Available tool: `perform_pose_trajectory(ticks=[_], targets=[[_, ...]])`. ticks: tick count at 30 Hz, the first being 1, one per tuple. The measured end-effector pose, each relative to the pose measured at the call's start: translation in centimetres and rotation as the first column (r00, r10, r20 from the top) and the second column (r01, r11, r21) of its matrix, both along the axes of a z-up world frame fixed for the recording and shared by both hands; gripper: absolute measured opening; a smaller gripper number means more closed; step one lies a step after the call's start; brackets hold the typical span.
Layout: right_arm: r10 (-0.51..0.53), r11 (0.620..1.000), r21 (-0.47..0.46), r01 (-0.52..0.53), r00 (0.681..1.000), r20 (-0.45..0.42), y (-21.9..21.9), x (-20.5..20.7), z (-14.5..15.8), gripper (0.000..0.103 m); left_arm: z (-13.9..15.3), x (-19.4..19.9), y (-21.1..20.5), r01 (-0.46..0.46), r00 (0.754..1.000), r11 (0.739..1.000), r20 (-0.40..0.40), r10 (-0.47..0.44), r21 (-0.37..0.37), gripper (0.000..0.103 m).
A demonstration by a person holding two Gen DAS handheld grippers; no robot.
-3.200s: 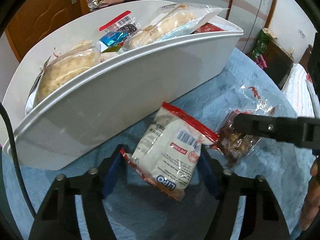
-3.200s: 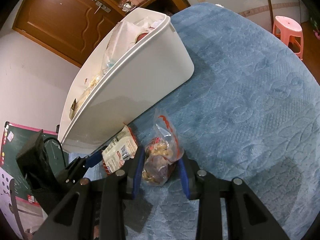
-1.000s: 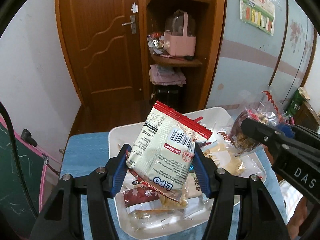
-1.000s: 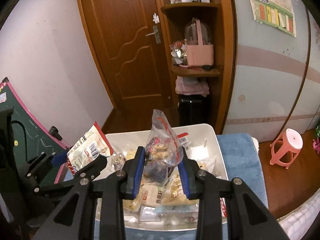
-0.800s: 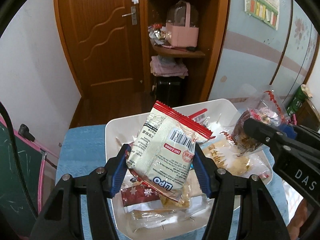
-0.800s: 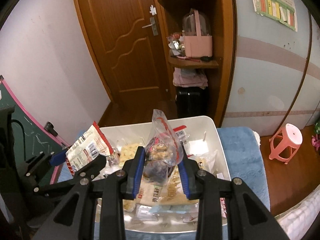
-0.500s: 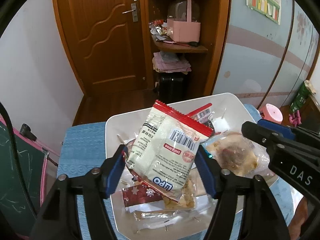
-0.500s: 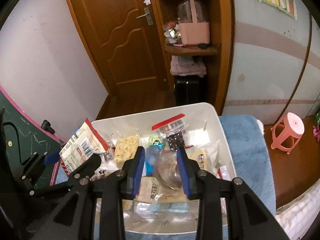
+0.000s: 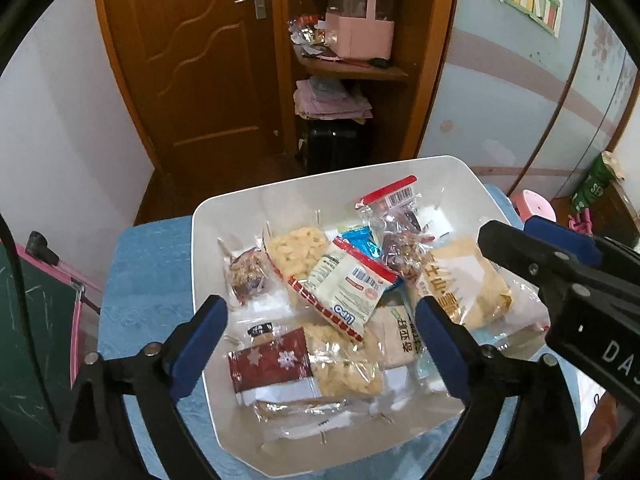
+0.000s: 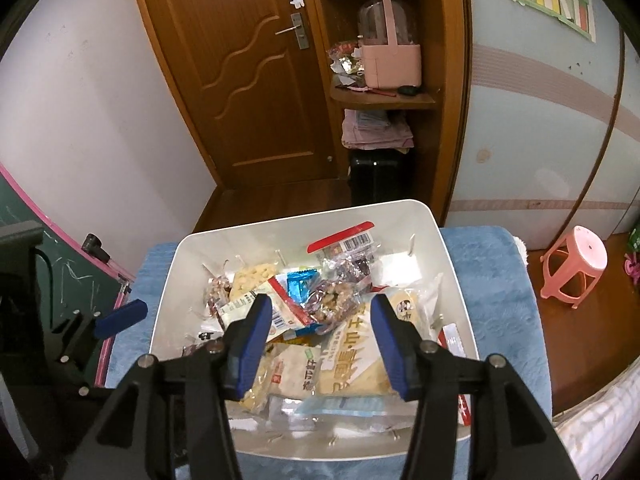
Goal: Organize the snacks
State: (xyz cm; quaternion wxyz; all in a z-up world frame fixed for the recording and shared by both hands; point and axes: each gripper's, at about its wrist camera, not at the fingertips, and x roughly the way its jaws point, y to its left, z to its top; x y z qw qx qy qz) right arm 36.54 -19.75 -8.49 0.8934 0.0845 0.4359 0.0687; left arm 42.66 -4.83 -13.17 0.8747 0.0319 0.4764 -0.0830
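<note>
Now your left gripper point(image 9: 320, 320) is spread wide and holds nothing. It hangs over the white bin point(image 9: 208, 264), and the Lipo pack point(image 9: 344, 284) lies in the bin just past its tips, on top of other snacks. Your right gripper point(image 10: 320, 330) is wide too, also holding nothing. The nut bag point(image 10: 332, 300) lies in the bin between its fingers and a bit ahead. The bin sits on a blue cloth point(image 10: 496, 280). Many packs lie under others, so you can only see parts of them.
</note>
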Motion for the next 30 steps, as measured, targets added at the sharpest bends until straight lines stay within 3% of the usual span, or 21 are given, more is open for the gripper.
perform_pose_trajectory(ticks=[11, 27, 30], targets=[[-0.005, 1.000, 0.006, 0.005, 0.999, 0.032, -0.2, -3.4, 2.5, 0.052, 4.0, -3.5, 0.2, -0.027, 0.999, 0.999, 0.043, 0.028, -0.020, 0.103], [-0.013, 1.000, 0.013, 0.011, 0.984, 0.178, -0.4, -14.6, 10.6, 0.053, 13.3, -15.5, 0.9, -0.021, 0.986, 0.999, 0.167, 0.028, -0.045, 0.103], [-0.020, 1.000, 0.007, 0.019, 0.979, 0.202, -0.2, -17.0, 11.7, 0.058, 14.3, -17.7, 1.1, -0.020, 0.982, 0.998, 0.187, 0.030, -0.051, 0.103]])
